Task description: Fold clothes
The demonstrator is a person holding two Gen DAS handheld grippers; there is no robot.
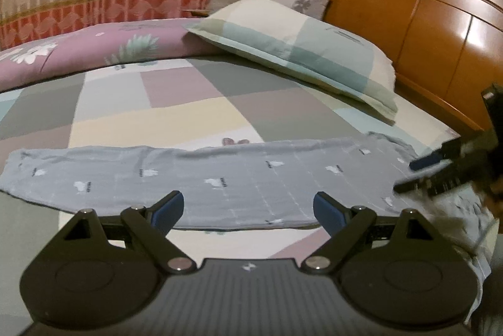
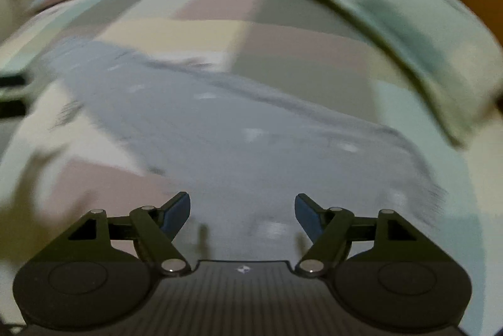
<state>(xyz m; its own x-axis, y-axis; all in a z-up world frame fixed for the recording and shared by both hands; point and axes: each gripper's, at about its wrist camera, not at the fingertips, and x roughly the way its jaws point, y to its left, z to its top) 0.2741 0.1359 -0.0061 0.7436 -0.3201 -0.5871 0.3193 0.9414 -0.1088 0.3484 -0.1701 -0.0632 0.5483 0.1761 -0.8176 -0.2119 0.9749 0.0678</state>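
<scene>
My pale blue-grey printed cotton garment (image 1: 201,178) lies flat on the patchwork-checked bedsheet (image 1: 151,112) as one long narrow strip, its long axis running left to right straight across in front of me. It looks like trousers laid leg over leg, though I can't be sure of that. My left gripper (image 1: 248,210) hangs just short of the strip's near long edge, roughly at mid-length, its jaws spread wide and holding nothing. My right gripper (image 2: 242,215) is over the wider right end of the same cloth (image 2: 257,147); it too is spread apart and empty, and I can't tell whether it touches the fabric, since that view is smeared with motion. From the left camera I see it coming in at the strip's right end (image 1: 440,169). Each hand is nearer its own end. A strip this narrow fits a fold lengthwise already made; I judge any further fold would bring one end toward the other. A green-and-cream checked pillow (image 1: 298,49) sits well behind.
</scene>
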